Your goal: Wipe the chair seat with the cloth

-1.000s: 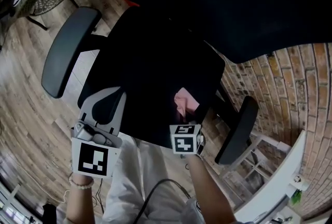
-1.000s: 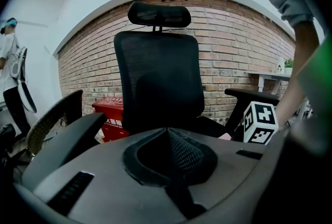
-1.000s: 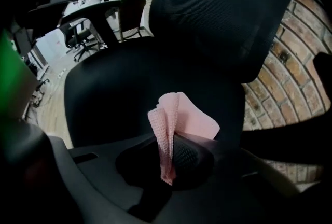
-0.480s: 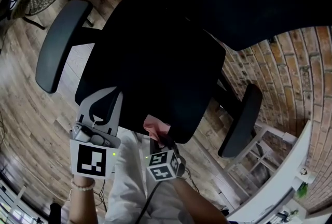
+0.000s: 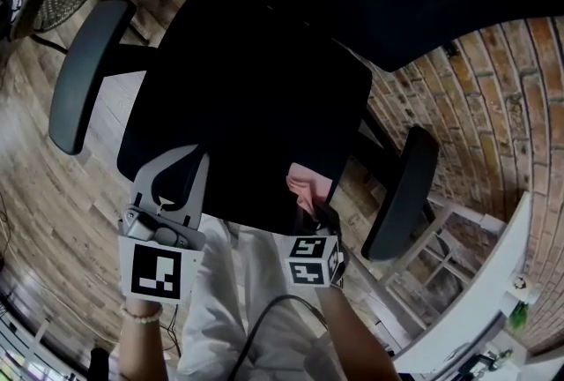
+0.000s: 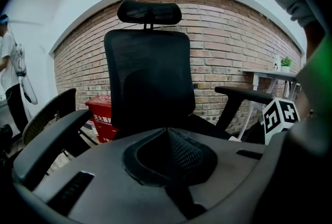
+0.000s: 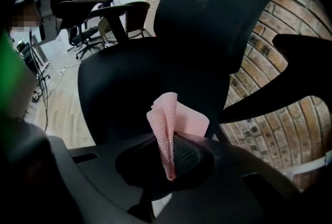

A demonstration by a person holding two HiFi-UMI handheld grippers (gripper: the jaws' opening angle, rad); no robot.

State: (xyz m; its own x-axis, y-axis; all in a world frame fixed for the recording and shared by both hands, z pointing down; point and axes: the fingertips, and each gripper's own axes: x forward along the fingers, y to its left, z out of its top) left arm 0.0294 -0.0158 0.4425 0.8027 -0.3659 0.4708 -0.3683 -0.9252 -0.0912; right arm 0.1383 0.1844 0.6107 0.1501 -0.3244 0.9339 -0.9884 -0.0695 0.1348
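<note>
1. Low in the head view, nearest my body, my left gripper hovers by the seat's front-left edge, jaws pressed together with nothing between them.
2. Just right of it, my right gripper is clamped on the pink cloth, pinching a gathered fold. The loose part stands up past the jaws.
3. That cloth looks light, soft and floppy, with a waffle weave. I judge it will bunch unless pressed flat, so a hold low on the fold suits dragging.
4. Farther up, mid-frame, the black chair seat spreads wide. The cloth is at its front-right edge, and I cannot tell whether it touches.
</note>
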